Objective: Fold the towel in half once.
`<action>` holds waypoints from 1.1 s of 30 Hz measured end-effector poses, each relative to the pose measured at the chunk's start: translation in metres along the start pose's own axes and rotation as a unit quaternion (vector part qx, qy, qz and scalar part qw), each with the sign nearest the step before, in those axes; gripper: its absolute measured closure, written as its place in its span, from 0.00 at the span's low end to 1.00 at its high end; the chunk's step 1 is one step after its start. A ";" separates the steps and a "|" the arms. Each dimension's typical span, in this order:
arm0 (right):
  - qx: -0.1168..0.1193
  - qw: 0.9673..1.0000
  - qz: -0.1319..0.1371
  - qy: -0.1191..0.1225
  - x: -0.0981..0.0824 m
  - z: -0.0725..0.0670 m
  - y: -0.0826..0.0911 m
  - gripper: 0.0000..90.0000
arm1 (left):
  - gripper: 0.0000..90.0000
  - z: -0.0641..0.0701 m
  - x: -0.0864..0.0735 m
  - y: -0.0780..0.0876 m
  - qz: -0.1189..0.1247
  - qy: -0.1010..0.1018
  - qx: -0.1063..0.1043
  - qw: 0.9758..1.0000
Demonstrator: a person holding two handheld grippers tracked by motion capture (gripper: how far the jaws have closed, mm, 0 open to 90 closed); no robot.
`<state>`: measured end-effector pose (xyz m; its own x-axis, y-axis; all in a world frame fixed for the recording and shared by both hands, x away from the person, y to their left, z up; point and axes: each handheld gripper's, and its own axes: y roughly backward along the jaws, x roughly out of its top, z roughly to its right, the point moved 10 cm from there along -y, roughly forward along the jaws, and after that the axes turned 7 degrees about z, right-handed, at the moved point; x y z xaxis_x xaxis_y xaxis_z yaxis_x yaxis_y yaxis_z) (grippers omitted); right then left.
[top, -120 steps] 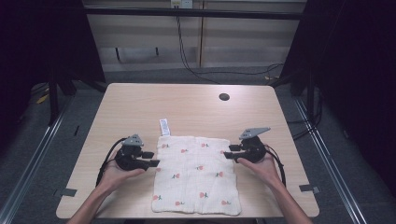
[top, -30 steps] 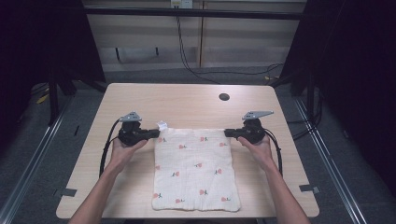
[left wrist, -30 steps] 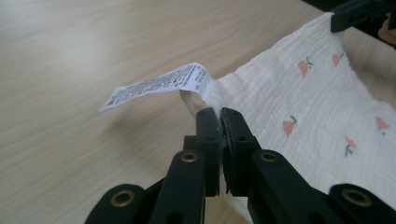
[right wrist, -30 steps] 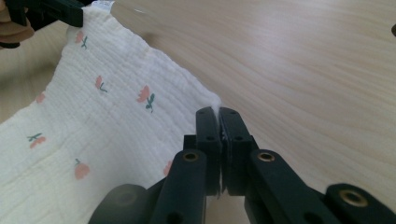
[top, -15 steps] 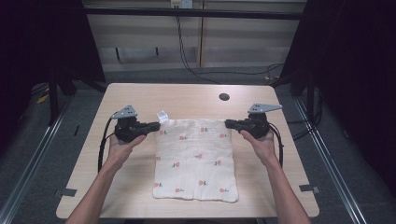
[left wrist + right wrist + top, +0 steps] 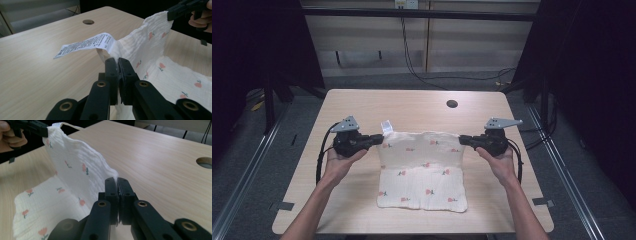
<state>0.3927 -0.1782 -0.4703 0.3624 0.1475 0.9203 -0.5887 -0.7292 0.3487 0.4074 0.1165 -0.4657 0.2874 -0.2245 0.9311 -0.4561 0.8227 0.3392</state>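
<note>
A white cloth (image 6: 422, 170) printed with small red fruit lies on the wooden table (image 6: 412, 107), its far edge lifted off the surface. My left gripper (image 6: 380, 138) is shut on the far left corner of the cloth (image 6: 140, 50), beside a white care label (image 6: 85, 45). My right gripper (image 6: 460, 140) is shut on the far right corner of the cloth (image 6: 75, 170). The raised edge hangs stretched between the two grippers, while the near half still rests flat on the table. In each gripper view the other gripper shows at the far corner.
A round cable hole (image 6: 452, 104) sits in the table's far right part. Bare wood stretches beyond the cloth to the far edge and on both sides. Metal rails (image 6: 257, 150) run along the floor left and right of the table.
Both grippers have moved away from the person and upward, carrying the cloth's far edge off the table. The cloth's near edge has slid a little farther from the front edge.
</note>
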 end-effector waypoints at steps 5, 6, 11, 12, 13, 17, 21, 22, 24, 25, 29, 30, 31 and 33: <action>0.015 1.000 -0.016 0.007 -0.006 -0.011 0.007 0.97 | 0.96 0.003 -0.008 0.006 -0.011 0.004 -0.004 1.000; 0.015 1.000 -0.022 0.012 -0.007 -0.013 0.008 0.97 | 0.96 0.004 -0.008 0.008 -0.009 0.004 -0.008 1.000; 0.024 0.999 -0.030 0.026 -0.006 -0.026 0.015 0.97 | 0.96 0.013 -0.011 0.015 -0.018 -0.007 -0.011 1.000; 0.026 0.999 -0.028 0.027 -0.005 -0.028 0.017 0.97 | 0.96 0.016 -0.010 0.017 -0.016 -0.009 -0.013 1.000; 0.027 0.999 -0.027 0.028 -0.005 -0.030 0.019 0.97 | 0.96 0.018 -0.010 0.018 -0.014 -0.008 -0.017 1.000; 0.030 0.999 -0.034 0.030 -0.011 -0.035 0.022 0.97 | 0.96 0.025 -0.017 0.021 -0.030 -0.004 -0.029 0.999; 0.027 0.998 -0.056 0.030 -0.026 -0.038 0.024 0.97 | 0.96 0.031 -0.027 0.022 -0.041 -0.009 -0.032 0.999; 0.027 0.997 -0.061 0.032 -0.028 -0.039 0.025 0.97 | 0.96 0.033 -0.029 0.023 -0.046 -0.011 -0.032 0.998; 0.028 0.997 -0.063 0.034 -0.029 -0.041 0.027 0.97 | 0.96 0.035 -0.030 0.025 -0.050 -0.013 -0.034 0.998; 0.028 0.997 -0.062 0.034 -0.029 -0.042 0.028 0.97 | 0.96 0.037 -0.029 0.026 -0.047 -0.011 -0.036 0.998; 0.029 0.997 -0.061 0.039 -0.029 -0.047 0.031 0.97 | 0.96 0.045 -0.032 0.029 -0.052 -0.012 -0.043 0.998; 0.032 0.997 -0.064 0.041 -0.031 -0.049 0.031 0.97 | 0.96 0.048 -0.037 0.028 -0.056 -0.014 -0.048 0.997; 0.033 0.996 -0.069 0.043 -0.034 -0.050 0.031 0.97 | 0.96 0.049 -0.040 0.027 -0.056 -0.010 -0.052 0.997; 0.032 0.996 -0.075 0.044 -0.040 -0.052 0.030 0.97 | 0.96 0.051 -0.046 0.026 -0.057 -0.009 -0.054 0.997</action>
<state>0.3231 -0.1717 -0.4869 0.3771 0.3143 0.8712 -0.4834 -0.7356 0.4746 0.3392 0.1215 -0.4926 0.3176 -0.3281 0.8897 -0.3279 0.8423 0.4277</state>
